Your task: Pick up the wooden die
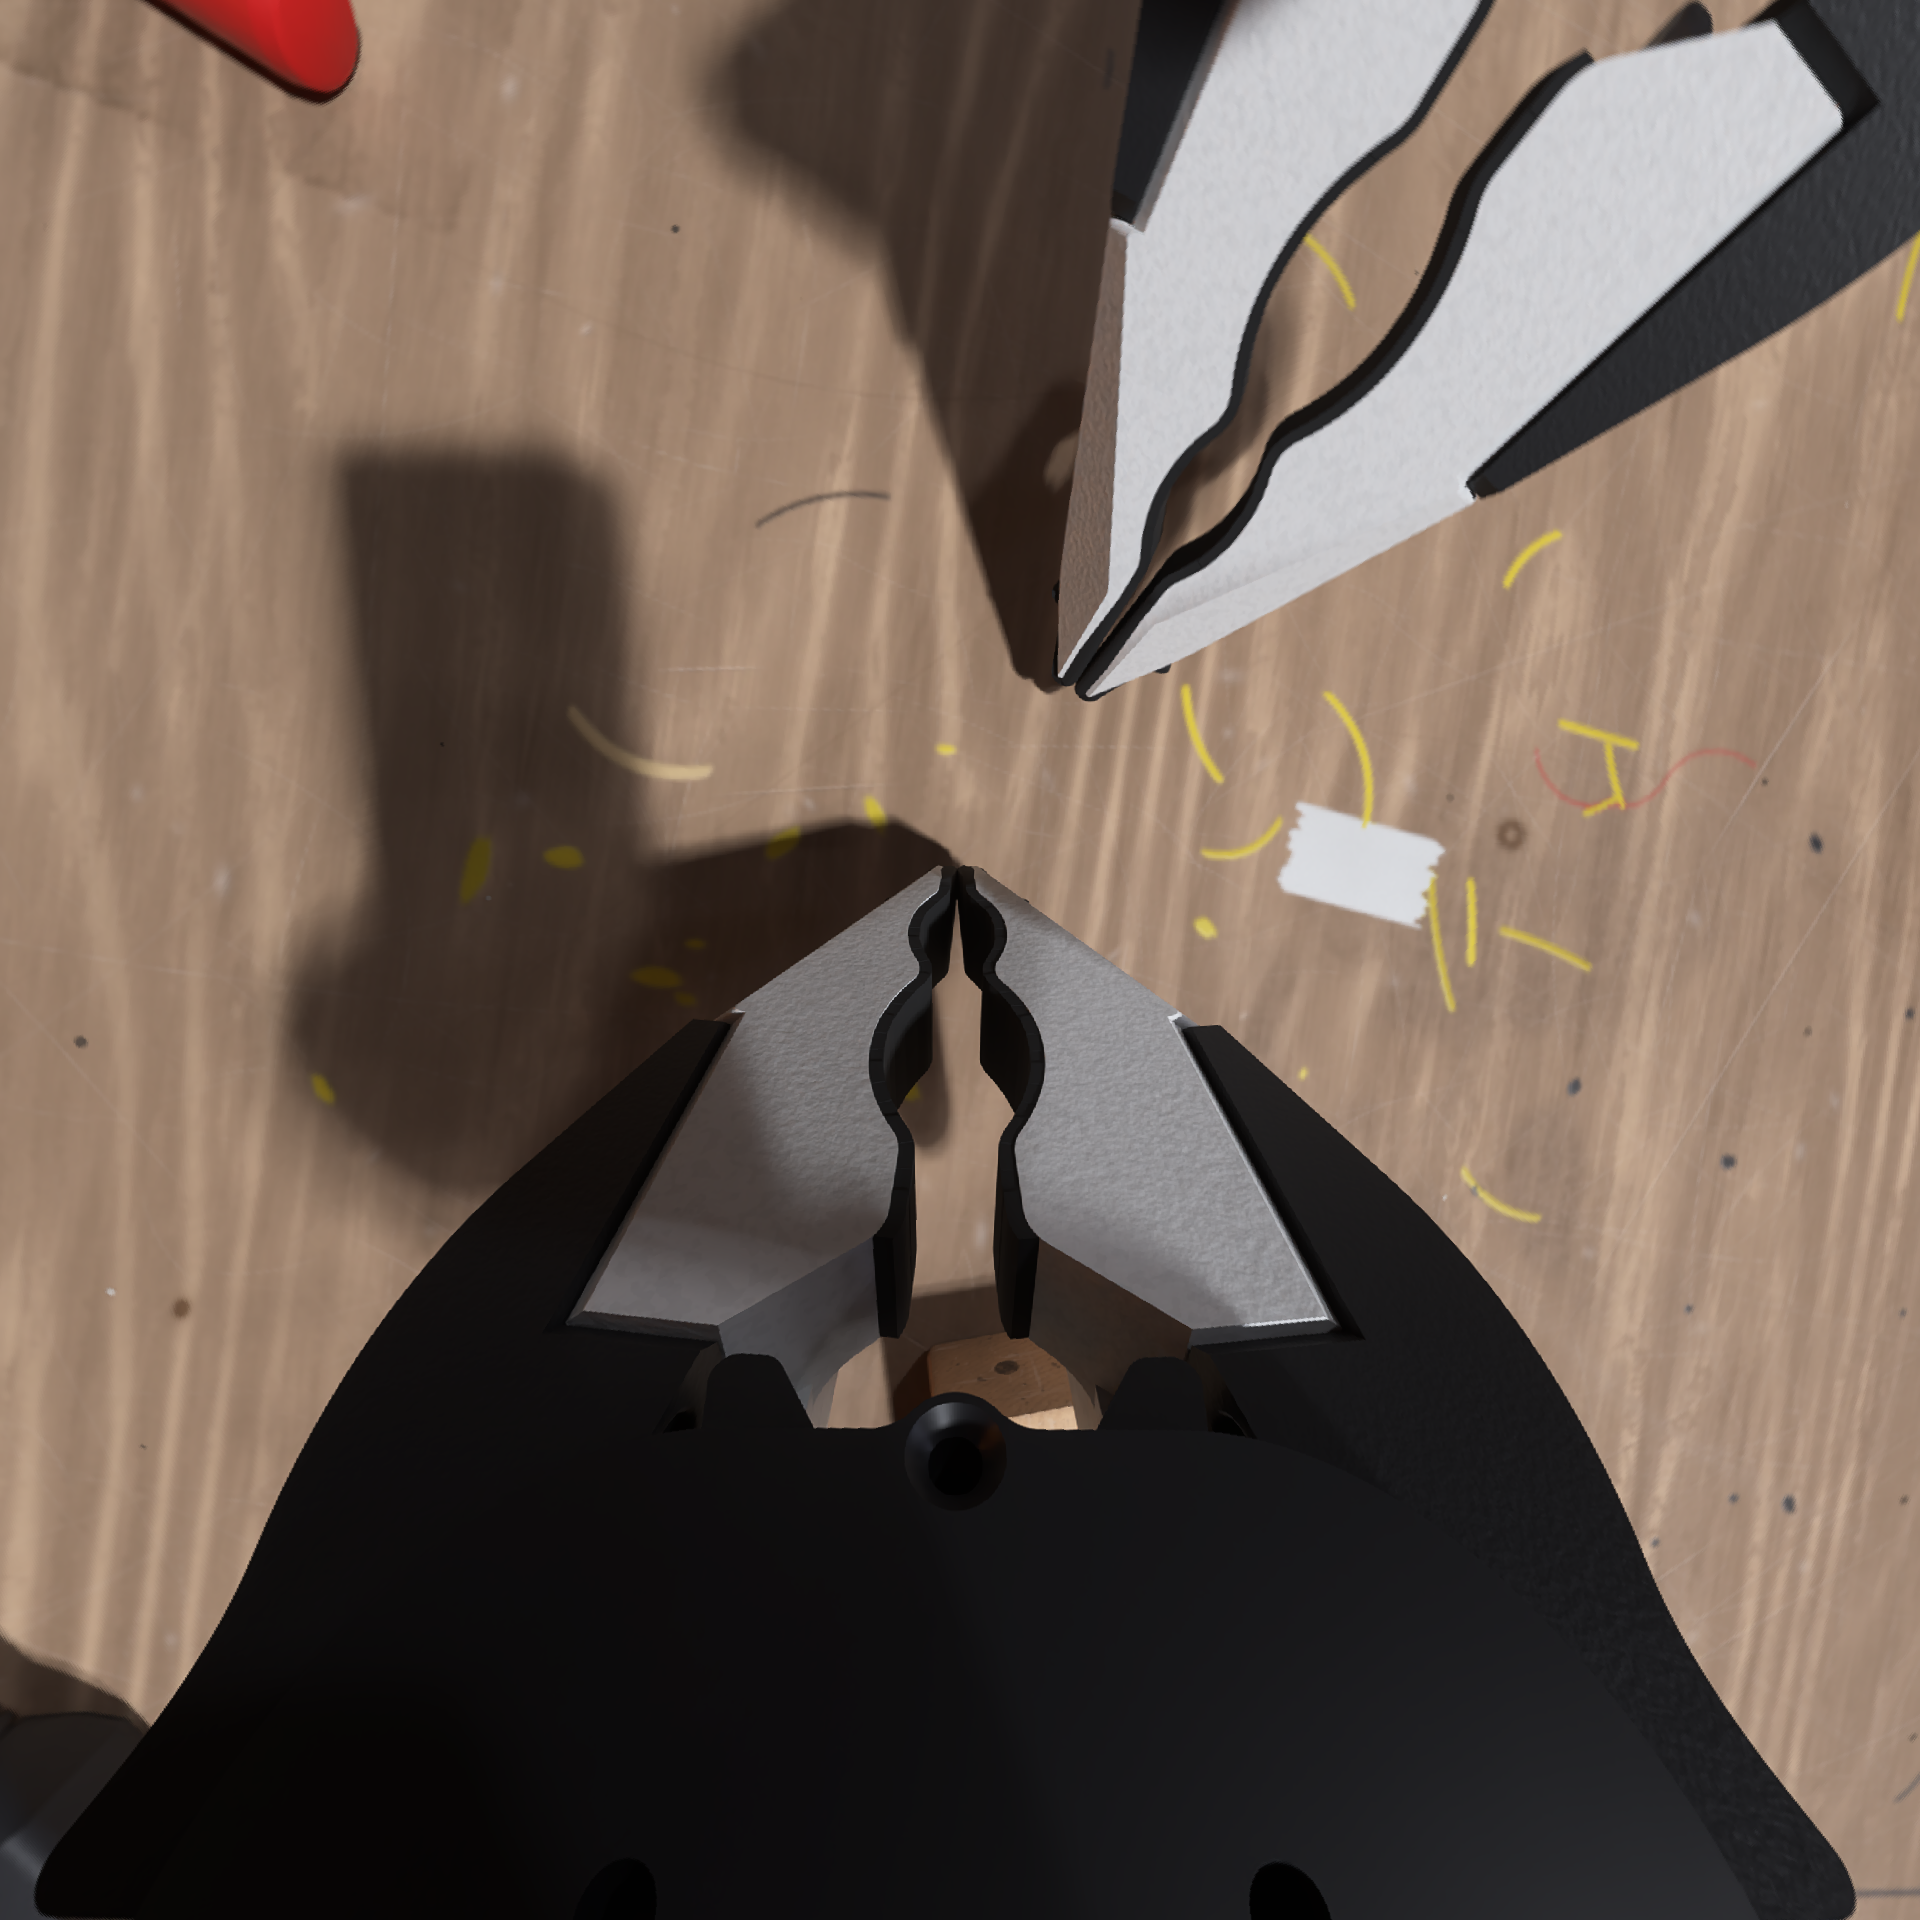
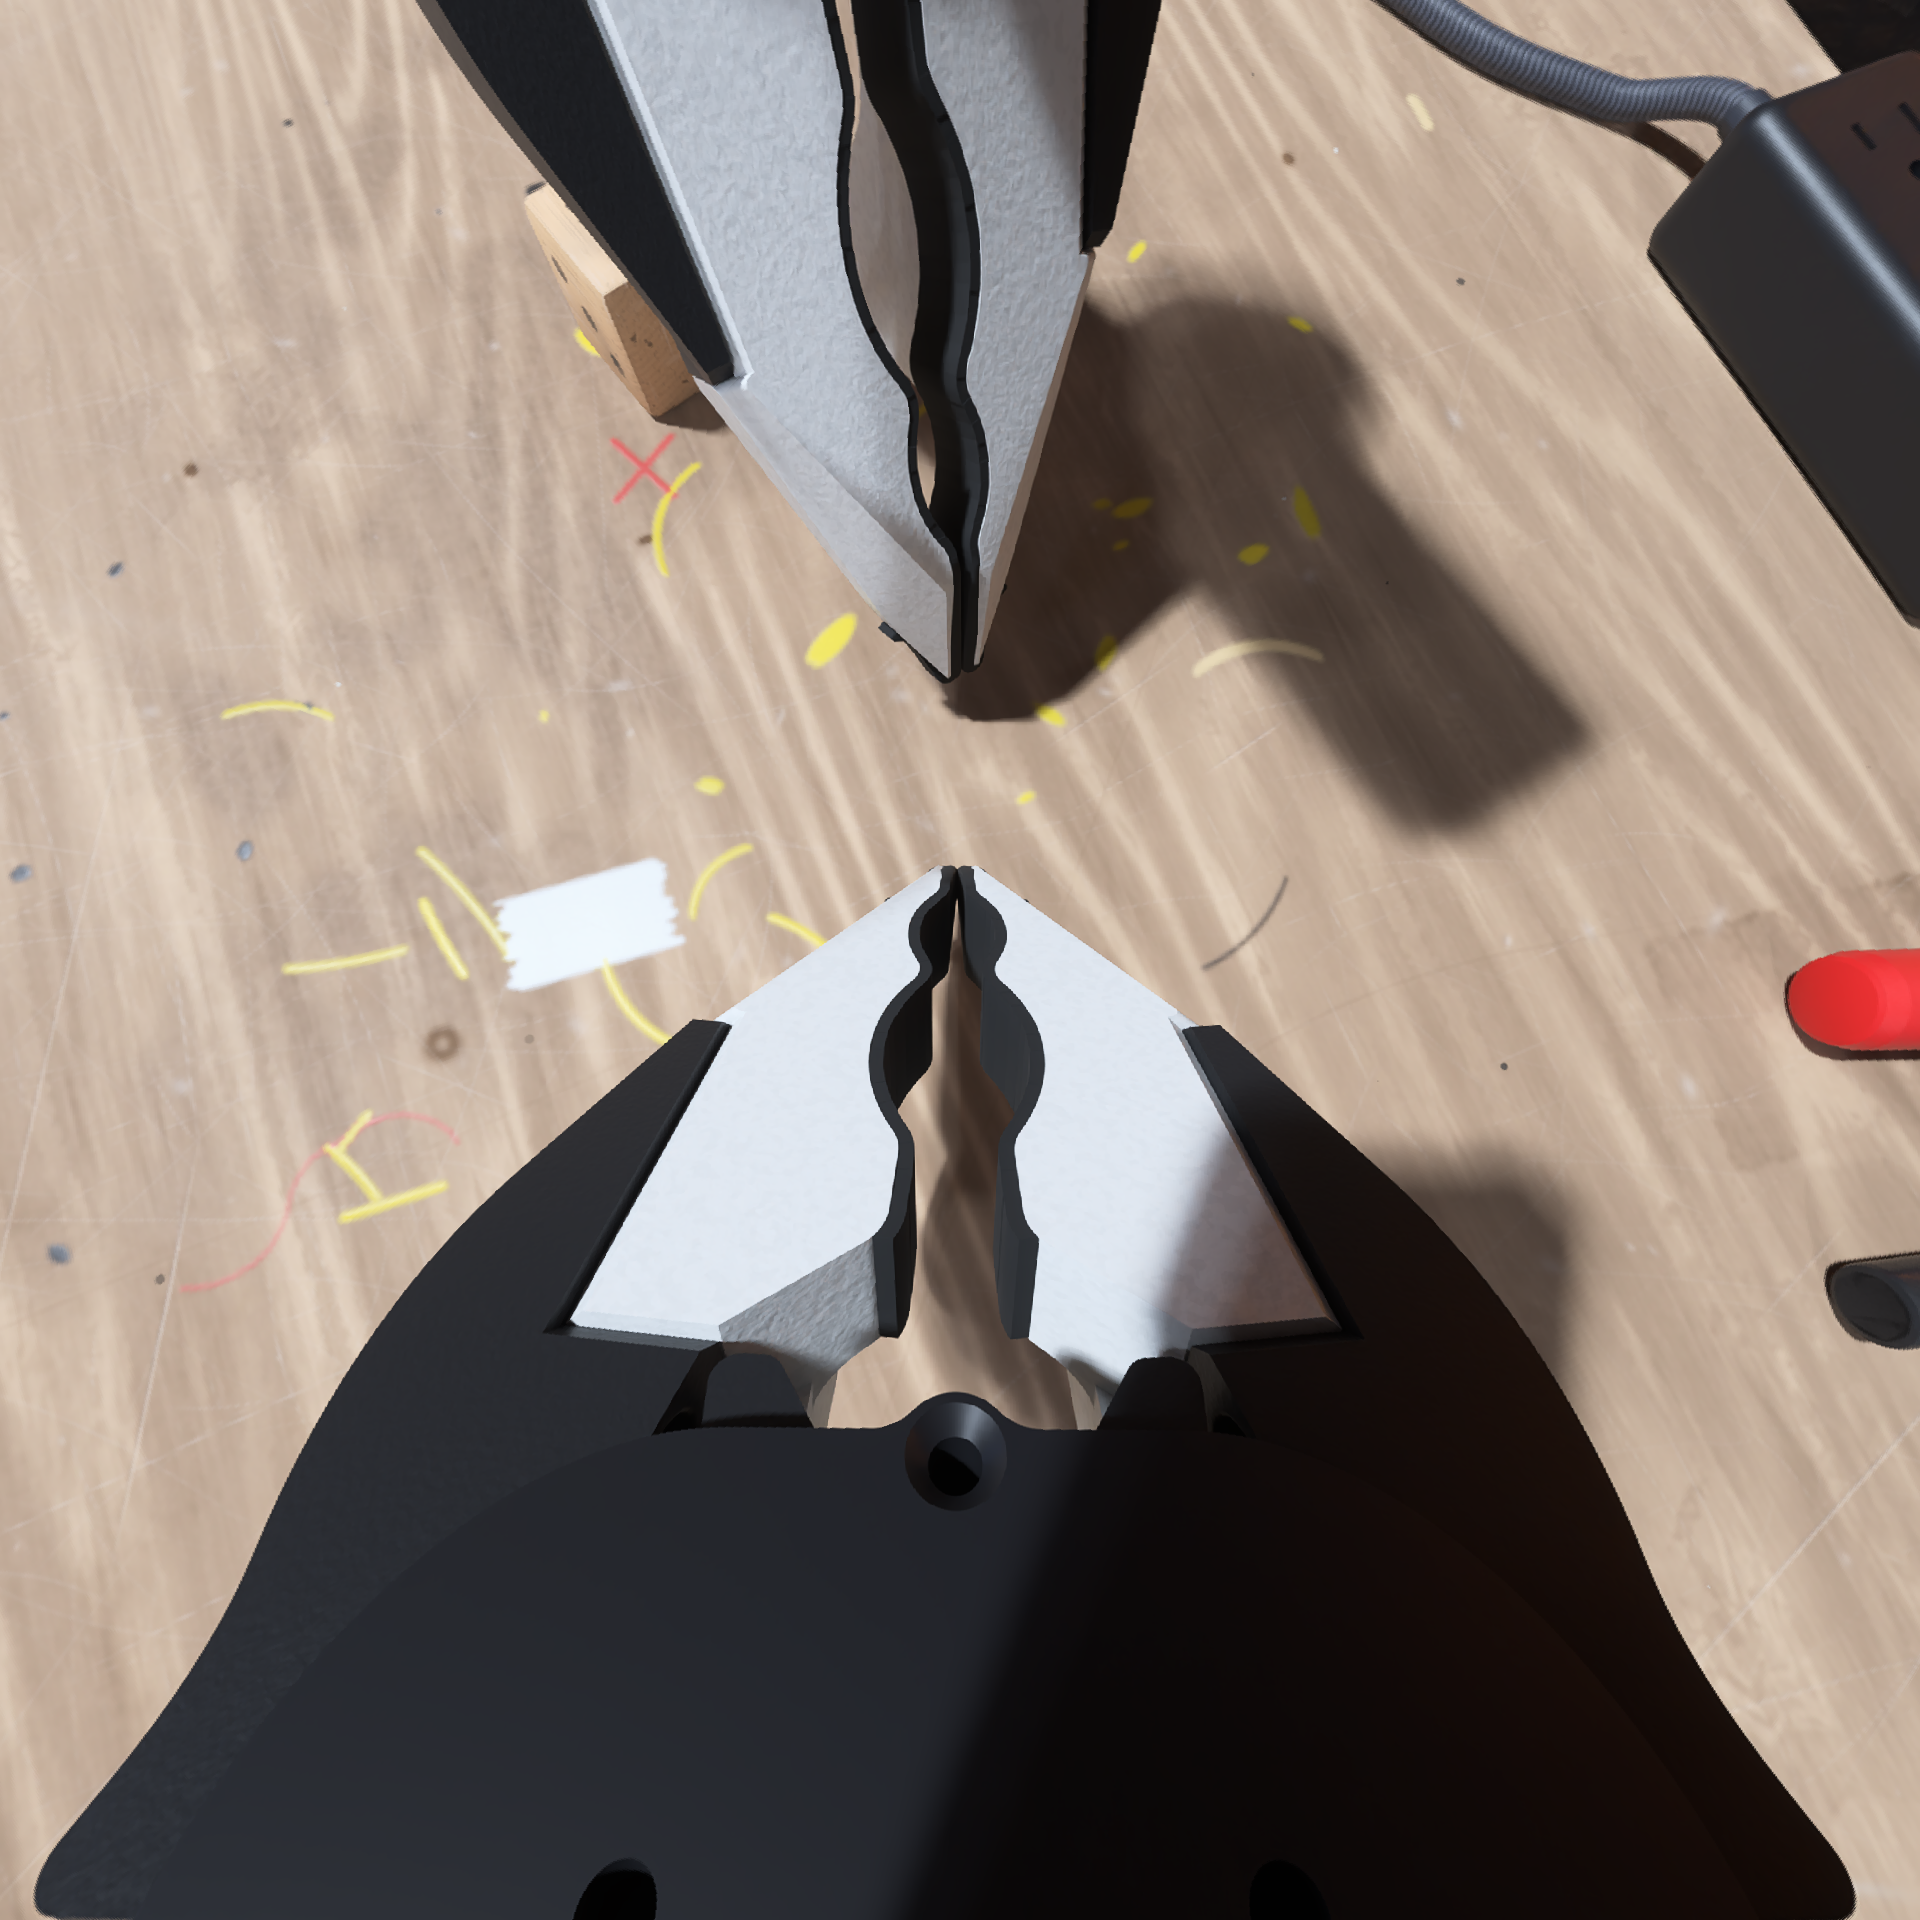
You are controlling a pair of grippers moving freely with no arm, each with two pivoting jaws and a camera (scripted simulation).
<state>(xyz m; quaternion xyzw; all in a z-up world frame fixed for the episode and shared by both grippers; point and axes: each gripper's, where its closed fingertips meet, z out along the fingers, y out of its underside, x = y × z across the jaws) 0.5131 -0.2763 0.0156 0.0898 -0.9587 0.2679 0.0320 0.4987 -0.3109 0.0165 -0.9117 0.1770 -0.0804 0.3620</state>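
The wooden die (image 2: 608,312) is a pale wood cube with dark pips, resting on the wooden table at the upper left of the right wrist view, partly hidden behind the left gripper (image 2: 956,665). In the left wrist view a small part of the die (image 1: 987,1377) shows low down, behind my own fingers, under the gripper body. My left gripper (image 1: 956,873) is shut and empty, tips close to the table. My right gripper (image 2: 954,873) is shut and empty; it also shows in the left wrist view (image 1: 1075,681), tips pointing toward mine.
A red cylindrical object (image 2: 1860,1003) lies at the right edge, also seen in the left wrist view (image 1: 281,42). A dark power strip (image 2: 1808,281) with a grey cable (image 2: 1558,73) sits at the upper right. A small dark tube (image 2: 1875,1299) lies nearby. A white patch (image 2: 587,925) and yellow marks dot the table.
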